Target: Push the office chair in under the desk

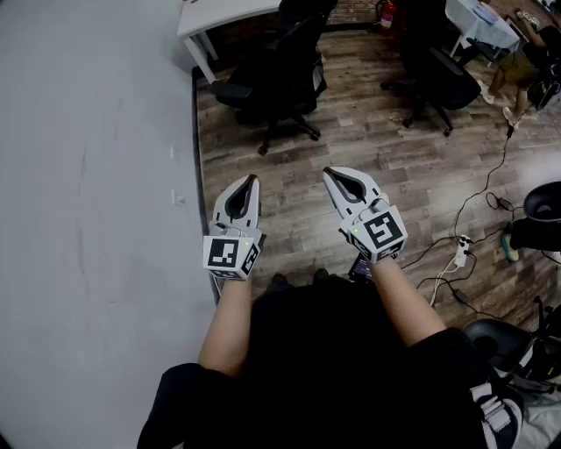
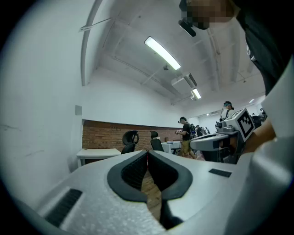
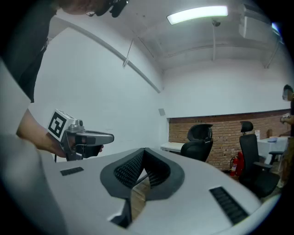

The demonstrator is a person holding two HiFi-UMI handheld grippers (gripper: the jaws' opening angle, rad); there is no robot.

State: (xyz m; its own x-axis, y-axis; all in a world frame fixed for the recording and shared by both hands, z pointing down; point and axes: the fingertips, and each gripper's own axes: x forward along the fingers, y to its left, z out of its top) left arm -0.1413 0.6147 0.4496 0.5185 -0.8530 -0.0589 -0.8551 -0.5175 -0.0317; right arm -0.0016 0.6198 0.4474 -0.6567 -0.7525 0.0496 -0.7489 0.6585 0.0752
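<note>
A black office chair (image 1: pixel 276 74) stands on the wood floor just out from a white desk (image 1: pixel 219 16) by the wall, well ahead of me. The left gripper view shows the same chair (image 2: pixel 129 141) and desk (image 2: pixel 98 153) far off; the right gripper view shows that chair (image 3: pixel 198 142) too. My left gripper (image 1: pixel 254 179) and right gripper (image 1: pixel 329 172) are held level side by side in the air, both shut with nothing between the jaws. Neither touches the chair.
A white wall (image 1: pixel 96 175) runs along the left. A second black chair (image 1: pixel 434 74) stands at the far right, more chairs (image 1: pixel 543 215) at the right edge. Cables and a power strip (image 1: pixel 459 254) lie on the floor. People (image 2: pixel 185 133) stand far off.
</note>
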